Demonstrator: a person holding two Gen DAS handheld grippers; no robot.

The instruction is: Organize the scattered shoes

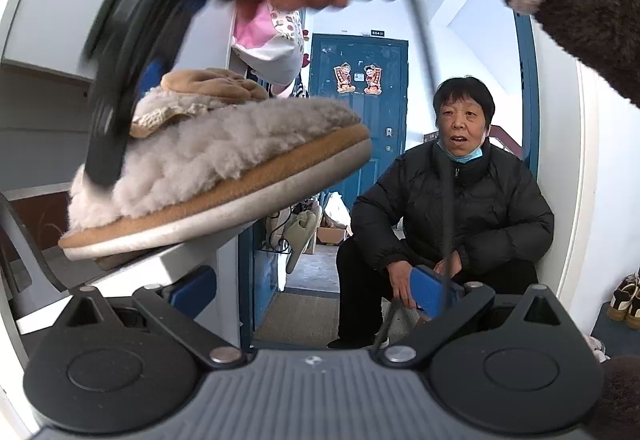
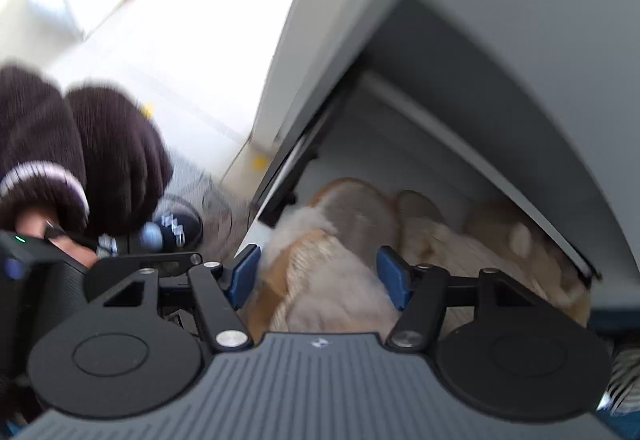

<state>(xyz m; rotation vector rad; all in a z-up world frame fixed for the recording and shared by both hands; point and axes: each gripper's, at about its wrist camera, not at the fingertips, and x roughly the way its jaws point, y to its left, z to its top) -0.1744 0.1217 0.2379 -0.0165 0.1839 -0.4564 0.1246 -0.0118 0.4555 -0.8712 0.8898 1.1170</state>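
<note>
A fluffy beige slipper (image 1: 224, 160) with a tan sole lies tilted on the edge of a white cabinet shelf (image 1: 176, 260), its end jutting out past the edge. A second matching slipper (image 1: 216, 84) lies behind it. My right gripper (image 2: 319, 278) points steeply down over the near slipper (image 2: 332, 280). Its blue pads (image 2: 244, 276) stand on either side of the fluff without squeezing it, so it is open. One black finger (image 1: 105, 148) of it touches the fur. The other slipper (image 2: 440, 240) lies to the right in the compartment. My left gripper (image 1: 310, 290) is held level below the shelf, open and empty.
A person in a black jacket (image 1: 460, 208) crouches in the doorway beyond, before a blue door (image 1: 360, 100). Brown and white shoes (image 1: 626, 300) stand on the floor at far right. A dark shoe (image 2: 180, 230) lies on the floor left of the cabinet. A fuzzy dark sleeve (image 2: 80, 160) is close by.
</note>
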